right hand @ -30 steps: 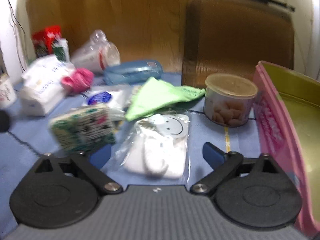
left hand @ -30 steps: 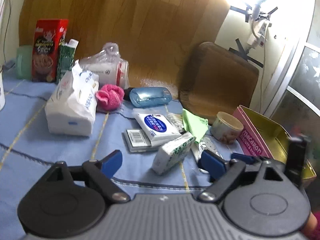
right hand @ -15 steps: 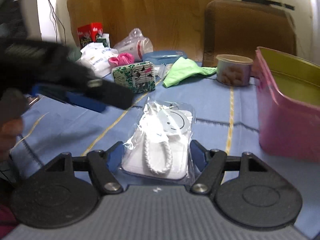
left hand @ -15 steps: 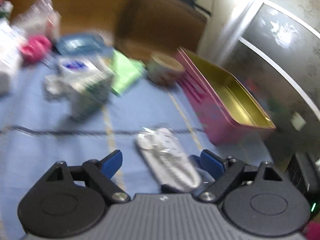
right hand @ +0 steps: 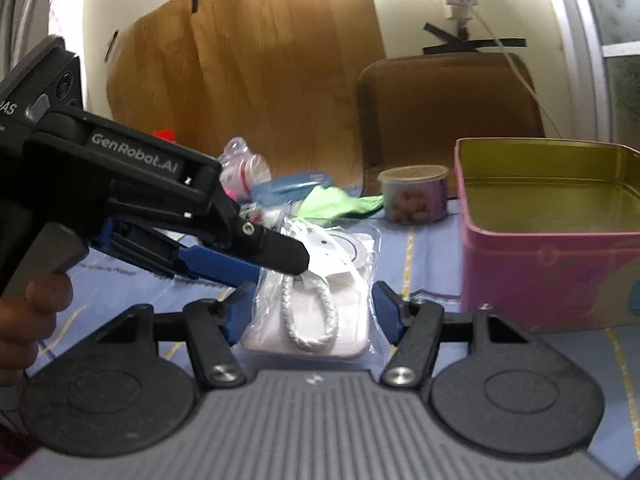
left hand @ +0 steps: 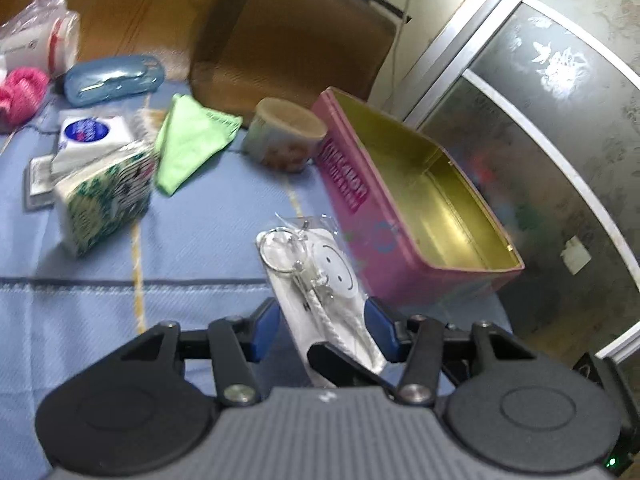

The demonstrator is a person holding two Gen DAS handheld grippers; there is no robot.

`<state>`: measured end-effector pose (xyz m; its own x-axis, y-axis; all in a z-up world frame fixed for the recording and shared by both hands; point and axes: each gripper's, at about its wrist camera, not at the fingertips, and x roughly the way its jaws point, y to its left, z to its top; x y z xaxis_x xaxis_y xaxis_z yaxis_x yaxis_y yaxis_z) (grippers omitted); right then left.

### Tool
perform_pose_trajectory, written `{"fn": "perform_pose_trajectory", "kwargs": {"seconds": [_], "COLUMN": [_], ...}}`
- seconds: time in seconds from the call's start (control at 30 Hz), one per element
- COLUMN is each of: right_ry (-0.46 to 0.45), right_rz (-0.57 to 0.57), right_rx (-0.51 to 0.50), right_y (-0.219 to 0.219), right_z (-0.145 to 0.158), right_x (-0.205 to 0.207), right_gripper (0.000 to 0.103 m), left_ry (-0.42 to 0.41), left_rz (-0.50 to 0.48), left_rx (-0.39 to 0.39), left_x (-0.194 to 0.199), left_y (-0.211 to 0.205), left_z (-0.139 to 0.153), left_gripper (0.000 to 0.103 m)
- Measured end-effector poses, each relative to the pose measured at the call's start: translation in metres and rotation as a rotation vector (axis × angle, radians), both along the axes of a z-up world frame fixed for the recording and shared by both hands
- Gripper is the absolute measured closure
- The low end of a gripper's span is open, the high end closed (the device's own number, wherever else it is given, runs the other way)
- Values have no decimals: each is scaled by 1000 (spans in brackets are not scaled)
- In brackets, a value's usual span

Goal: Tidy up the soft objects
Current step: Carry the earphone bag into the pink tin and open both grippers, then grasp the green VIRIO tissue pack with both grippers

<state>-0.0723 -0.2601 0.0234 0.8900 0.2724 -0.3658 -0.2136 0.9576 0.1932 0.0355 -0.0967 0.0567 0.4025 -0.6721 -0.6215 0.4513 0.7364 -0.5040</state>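
Both tools close on one pouch (right hand: 316,304), left tool (left hand: 320,328) clamped, right tool (right hand: 310,312) not yet gripping, so slippery plastic may tear or slip.

Black gripper (left hand: 320,330), blue jaws, silver screws, "GenRobot.AI" lettering.

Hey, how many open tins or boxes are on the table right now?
1: the pink tin, open and empty, stands at the right of the blue tablecloth, beside the lidded snack cup. Others may sit out of view.
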Motion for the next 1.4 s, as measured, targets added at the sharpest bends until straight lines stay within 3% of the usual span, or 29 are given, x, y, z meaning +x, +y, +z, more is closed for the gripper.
{"fn": "perform_pose_trajectory", "kwargs": {"seconds": [0.17,0.33,0.5,0.63,0.73,0.83,0.9,1.0,1.1,1.2,1.4], "right_ry": [-115,-204,-169,-102,-129,-190,-203,-152,-62,11,98], "right_rz": [-61,-191,-305,-399,-415,-380,-307,-139,9,109,157], "right_rx": [-31,-80,-138,-193,-124,-71,-44,-17,10,66,135], "right_y": [-10,-36,-70,-85,-91,-84,-70,-40,-5,25,74], "right_z": [17,33,29,20,22,29,33,34,28,29,32], "right_x": [-12,-7,15,33,23,8,8,20,46,80,144], "right_gripper": [37,37,36,30,31,42,51,52,52,51,44], "left_ry": [-77,-193,-203,-225,-248,-321,-381,-418,-378,-305,-221], "left_rz": [-46,-129,-193,-193,-173,-99,-23,138,304,430,523], "left_rx": [-16,1,10,53,5,-26,-8,52,87,53,22], "left_x": [0,11,36,41,37,29,20,12,11,9,4], "left_y": [-22,-80,-143,-168,-140,-88,-47,15,70,120,162], "left_z": [28,52,38,23,30,46,53,56,50,38,19], "left_gripper": [56,56,56,56,56,56,56,56,56,56,56]}}
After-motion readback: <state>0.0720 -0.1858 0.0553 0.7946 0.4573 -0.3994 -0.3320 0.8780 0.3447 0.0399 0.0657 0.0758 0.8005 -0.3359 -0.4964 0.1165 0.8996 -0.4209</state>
